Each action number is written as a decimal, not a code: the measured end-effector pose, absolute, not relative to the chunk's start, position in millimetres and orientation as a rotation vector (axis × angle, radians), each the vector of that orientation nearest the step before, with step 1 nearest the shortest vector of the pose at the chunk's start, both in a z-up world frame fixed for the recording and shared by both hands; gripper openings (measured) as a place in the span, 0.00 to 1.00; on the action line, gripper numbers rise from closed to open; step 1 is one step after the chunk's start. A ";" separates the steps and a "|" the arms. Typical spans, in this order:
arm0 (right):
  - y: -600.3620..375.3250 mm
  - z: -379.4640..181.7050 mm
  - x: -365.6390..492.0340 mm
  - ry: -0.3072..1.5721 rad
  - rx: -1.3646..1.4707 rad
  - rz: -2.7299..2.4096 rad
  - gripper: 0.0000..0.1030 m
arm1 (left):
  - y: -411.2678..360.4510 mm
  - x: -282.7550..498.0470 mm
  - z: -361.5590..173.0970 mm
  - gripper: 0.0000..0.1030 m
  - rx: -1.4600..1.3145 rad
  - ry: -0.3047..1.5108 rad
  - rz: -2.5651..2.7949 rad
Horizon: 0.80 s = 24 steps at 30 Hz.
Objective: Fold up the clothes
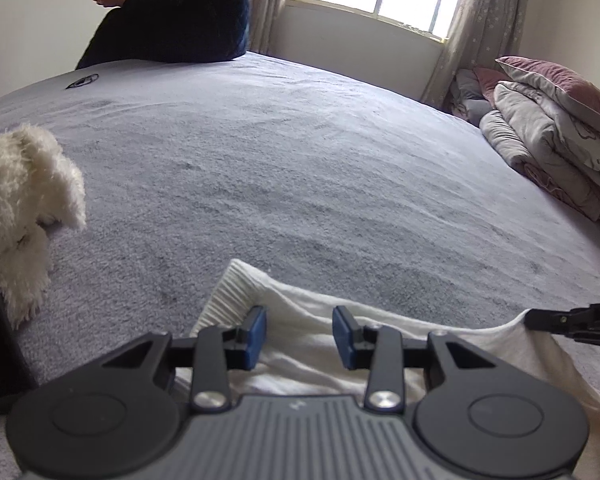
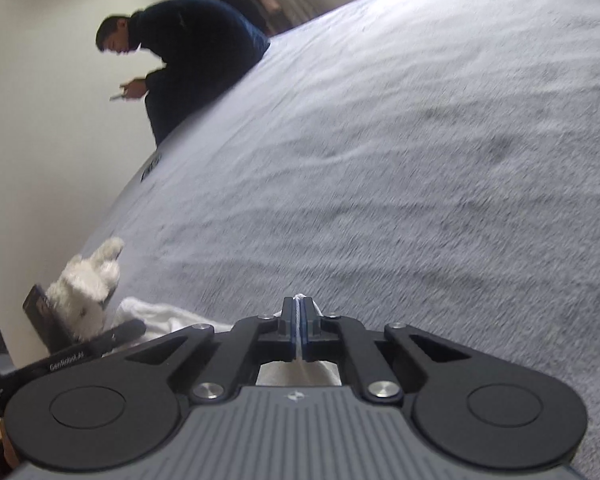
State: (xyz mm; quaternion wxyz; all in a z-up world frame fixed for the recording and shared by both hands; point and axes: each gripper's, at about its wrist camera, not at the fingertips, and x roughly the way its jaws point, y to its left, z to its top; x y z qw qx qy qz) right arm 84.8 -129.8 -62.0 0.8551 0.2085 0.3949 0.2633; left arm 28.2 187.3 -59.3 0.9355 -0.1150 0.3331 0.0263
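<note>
The folding is judged to be at an early stage: a white garment is spread loosely at the near edge of the bed, and no finished fold can be made out. An edge of it is pinched in the right tool, whose blue pads are closed tight on a thin band of white cloth. The left tool is held partly open over the garment, just beside its ribbed hem; nothing is gripped, though whether its pads brush the fabric cannot quite be told from this low view. The cloth lies under and ahead of both tools. A grasp by the left tool and the folds themselves are left to be done.
</note>
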 end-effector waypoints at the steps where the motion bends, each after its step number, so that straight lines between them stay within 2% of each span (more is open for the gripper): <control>1: -130.4 -62.7 85.9 0.827 0.439 0.543 0.03 | 188.9 28.6 -60.3 0.37 -0.233 0.685 0.064; 3: -129.2 -67.6 88.1 0.836 0.421 0.518 0.02 | 191.9 29.8 -63.0 0.28 -0.222 0.694 0.077; 10: -124.4 -76.3 88.5 0.837 0.372 0.501 0.03 | 197.0 30.5 -64.5 0.26 -0.225 0.692 0.075; 12: -126.8 -73.9 87.7 0.850 0.389 0.508 0.05 | 196.1 29.6 -61.7 0.32 -0.241 0.690 0.070; 14: -130.1 -68.5 85.2 0.855 0.398 0.508 0.12 | 194.2 29.2 -58.4 0.35 -0.253 0.691 0.063; 15: -132.3 -64.3 82.5 0.845 0.392 0.502 0.19 | 192.3 28.9 -56.6 0.37 -0.252 0.690 0.062; 17: -138.1 -56.2 77.4 0.827 0.385 0.488 0.24 | 188.1 28.1 -53.0 0.39 -0.249 0.686 0.062; 24: -174.0 -31.4 56.0 0.824 0.352 0.444 0.24 | 152.6 27.5 -38.7 0.45 -0.196 0.656 -0.037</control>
